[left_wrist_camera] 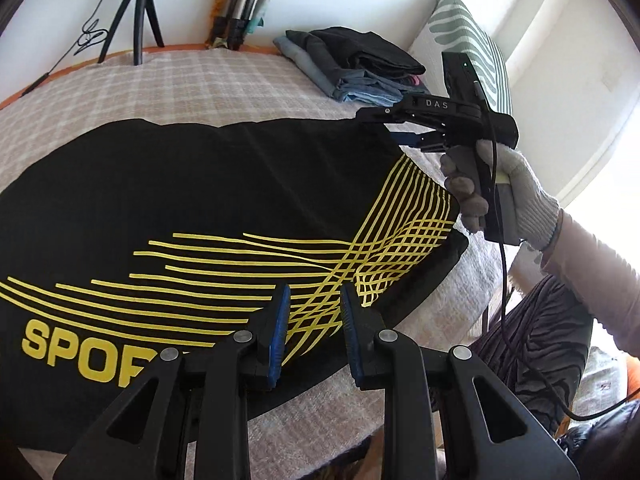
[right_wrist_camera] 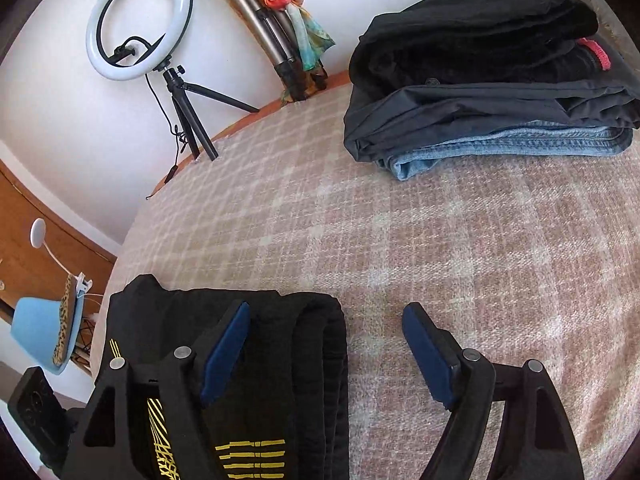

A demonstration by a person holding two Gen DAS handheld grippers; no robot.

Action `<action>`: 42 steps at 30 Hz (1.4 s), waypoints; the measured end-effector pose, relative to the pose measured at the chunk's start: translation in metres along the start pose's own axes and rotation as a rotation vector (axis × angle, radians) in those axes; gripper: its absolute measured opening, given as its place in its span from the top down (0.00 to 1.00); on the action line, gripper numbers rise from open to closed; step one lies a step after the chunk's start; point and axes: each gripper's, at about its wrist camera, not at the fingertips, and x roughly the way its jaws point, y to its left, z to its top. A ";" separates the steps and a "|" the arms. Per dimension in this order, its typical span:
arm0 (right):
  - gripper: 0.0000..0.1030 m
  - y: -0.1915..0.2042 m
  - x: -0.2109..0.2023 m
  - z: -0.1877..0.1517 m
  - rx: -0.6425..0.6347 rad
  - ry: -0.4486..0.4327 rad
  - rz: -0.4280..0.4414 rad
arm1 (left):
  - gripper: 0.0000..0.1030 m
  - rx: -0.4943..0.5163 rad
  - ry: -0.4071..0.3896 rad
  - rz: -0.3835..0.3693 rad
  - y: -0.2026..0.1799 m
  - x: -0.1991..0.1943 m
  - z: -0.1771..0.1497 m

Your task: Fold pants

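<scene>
Left wrist view shows the black pants [left_wrist_camera: 192, 208] lying flat on the checked blanket [left_wrist_camera: 208, 84], with yellow crossing lines and "SPOR" lettering. The left gripper [left_wrist_camera: 314, 320] hovers over the pants' near edge, jaws narrowly parted and holding nothing. The right gripper [left_wrist_camera: 394, 130], in a gloved hand [left_wrist_camera: 500, 196], is at the pants' far corner; its jaws stand wide in the right wrist view, one finger over the ribbed waistband [right_wrist_camera: 316, 360]. Beyond the pants lies bare blanket, then a stack of folded clothes [right_wrist_camera: 488, 80].
</scene>
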 end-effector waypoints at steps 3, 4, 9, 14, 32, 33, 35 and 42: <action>0.47 0.007 0.004 -0.002 -0.028 0.009 0.032 | 0.77 -0.002 0.023 -0.004 0.001 0.007 -0.003; 0.57 0.008 0.006 -0.004 -0.026 0.027 0.051 | 0.77 -0.003 0.026 -0.003 0.001 0.008 -0.006; 0.76 0.020 -0.015 -0.012 -0.016 -0.045 0.028 | 0.77 0.019 0.021 0.004 -0.002 0.006 -0.009; 0.76 0.025 -0.025 -0.016 -0.036 -0.084 -0.095 | 0.77 0.032 0.022 0.007 -0.003 0.007 -0.010; 0.45 -0.004 -0.091 -0.085 0.033 -0.041 0.007 | 0.51 0.199 -0.030 -0.041 -0.065 0.008 0.015; 0.45 -0.007 -0.092 -0.091 0.051 -0.026 0.027 | 0.51 0.232 -0.028 -0.041 -0.075 0.012 0.016; 0.46 -0.011 -0.093 -0.105 0.083 -0.005 0.059 | 0.51 0.293 -0.018 -0.040 -0.093 0.019 0.018; 0.57 -0.008 -0.090 -0.132 0.109 0.025 0.144 | 0.51 0.336 0.038 -0.040 -0.106 0.052 0.024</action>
